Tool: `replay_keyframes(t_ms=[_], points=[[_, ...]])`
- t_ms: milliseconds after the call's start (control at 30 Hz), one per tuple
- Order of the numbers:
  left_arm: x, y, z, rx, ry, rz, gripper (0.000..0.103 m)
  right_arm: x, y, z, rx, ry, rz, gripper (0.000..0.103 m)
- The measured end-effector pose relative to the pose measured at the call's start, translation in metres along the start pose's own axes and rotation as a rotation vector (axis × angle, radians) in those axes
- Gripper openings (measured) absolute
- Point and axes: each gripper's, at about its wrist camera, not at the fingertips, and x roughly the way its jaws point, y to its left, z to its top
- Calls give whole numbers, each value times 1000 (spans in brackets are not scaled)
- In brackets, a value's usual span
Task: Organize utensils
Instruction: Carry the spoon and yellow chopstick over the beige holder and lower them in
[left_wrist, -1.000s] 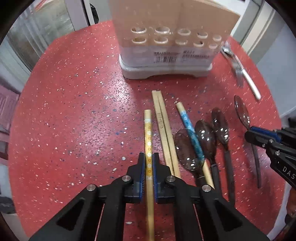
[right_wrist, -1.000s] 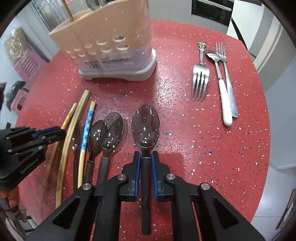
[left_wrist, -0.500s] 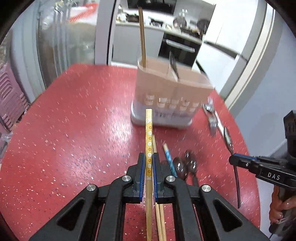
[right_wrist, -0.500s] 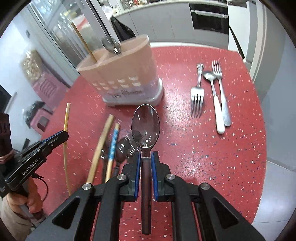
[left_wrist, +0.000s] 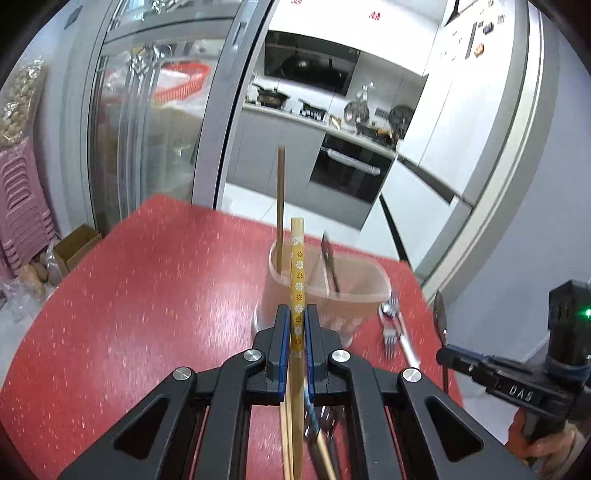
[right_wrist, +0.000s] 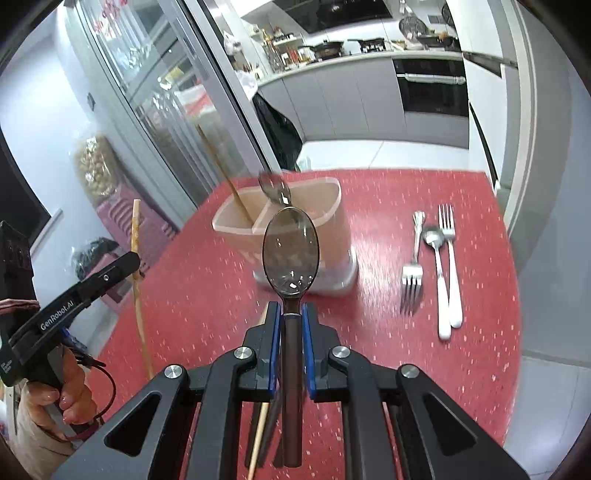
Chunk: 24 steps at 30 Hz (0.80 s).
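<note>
Two grippers were each clamped on a utensil above the red tabletop (left_wrist: 147, 295). On the left, the left gripper (left_wrist: 297, 325) pinched a flower-patterned chopstick (left_wrist: 297, 273), which ran forward between its fingers with its tip in front of the beige utensil holder (left_wrist: 362, 295). Further right, the right gripper (right_wrist: 291, 325) gripped a dark translucent spoon (right_wrist: 290, 254) by the handle, bowl forward, before the same holder. Farthest right, forks (right_wrist: 412, 277) and a white-handled spoon (right_wrist: 441, 295) lay on the tabletop.
</note>
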Motion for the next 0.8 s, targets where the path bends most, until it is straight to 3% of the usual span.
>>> replay_keyframes(t_ms=[400,800], points=[[24,-15,86,-20,-144,-11,31,15,8,77,-14,-152,20,13],[82,-25,129,5,-226,55,31,77,5,131,-59,-220,9,13]])
